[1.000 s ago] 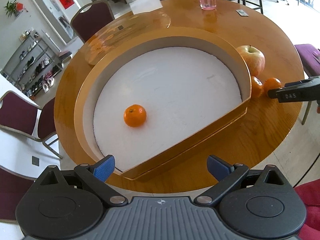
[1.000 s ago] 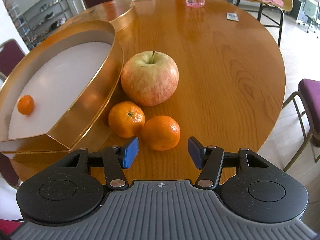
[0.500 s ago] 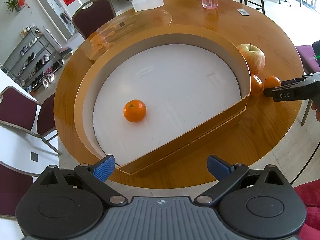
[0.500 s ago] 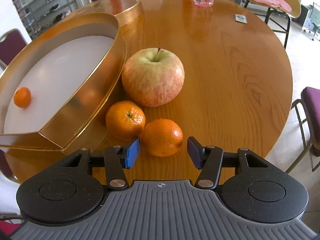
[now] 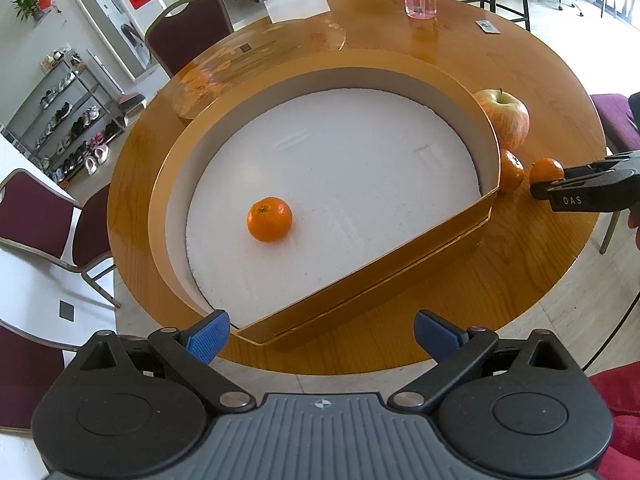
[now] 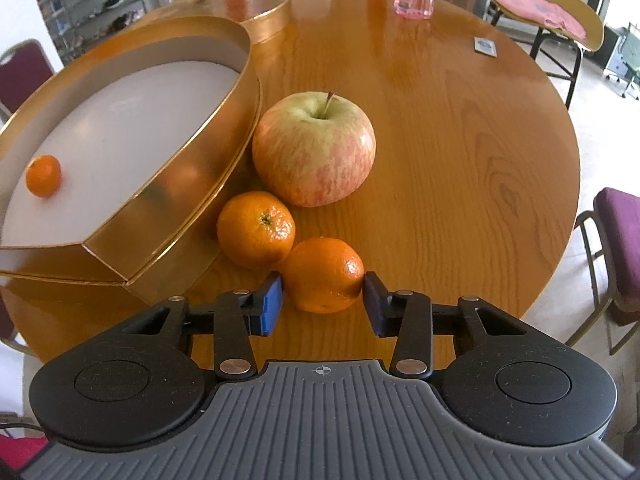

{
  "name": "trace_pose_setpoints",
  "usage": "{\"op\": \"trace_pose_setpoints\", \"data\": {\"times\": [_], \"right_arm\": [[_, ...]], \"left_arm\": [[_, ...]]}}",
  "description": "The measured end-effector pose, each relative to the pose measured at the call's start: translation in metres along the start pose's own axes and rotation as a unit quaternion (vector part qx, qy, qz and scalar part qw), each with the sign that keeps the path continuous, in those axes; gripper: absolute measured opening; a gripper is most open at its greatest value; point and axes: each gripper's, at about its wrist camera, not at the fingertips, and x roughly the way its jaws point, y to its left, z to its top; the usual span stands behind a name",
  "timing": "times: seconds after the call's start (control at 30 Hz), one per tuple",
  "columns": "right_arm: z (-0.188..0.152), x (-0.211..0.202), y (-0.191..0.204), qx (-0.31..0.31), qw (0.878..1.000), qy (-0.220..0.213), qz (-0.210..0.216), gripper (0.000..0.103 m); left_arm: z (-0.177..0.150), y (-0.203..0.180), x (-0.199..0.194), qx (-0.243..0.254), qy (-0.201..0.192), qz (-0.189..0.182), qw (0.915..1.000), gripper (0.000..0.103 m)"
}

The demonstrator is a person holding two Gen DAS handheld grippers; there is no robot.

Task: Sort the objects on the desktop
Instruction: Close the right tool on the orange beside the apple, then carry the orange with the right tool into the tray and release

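In the left wrist view, the left gripper has its fingers wide apart with nothing between them. It hangs over the near edge of the gold box. One orange sits inside the box on the white floor. Far off to the right, past the box wall, the right gripper touches a small orange. From here you cannot tell if it is pinched.

In the right wrist view, the blue pads have just closed in and press on both sides of that orange. It sits on the table, right in front. A second orange touches it. The apple is behind. The box lies to the left, so the right hand is the nearer one to carry it there.
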Motion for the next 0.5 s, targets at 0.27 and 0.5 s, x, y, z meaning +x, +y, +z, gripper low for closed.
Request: {"op": "trace_pose_setpoints", "data": {"times": [0.27, 0.5], "right_arm": [[-0.009, -0.021, -0.006, 0.04, 0.999, 0.004, 0.011, 0.044], [-0.001, -0.055, -0.002, 0.054, 0.998, -0.033, 0.011, 0.044]], "left_arm": [[0.003, 0.0, 0.003, 0.004, -0.002, -0.009, 0.9999, 0.1], [0.006, 0.003, 0.005, 0.003, -0.007, -0.018, 0.9998, 0.1]]}}
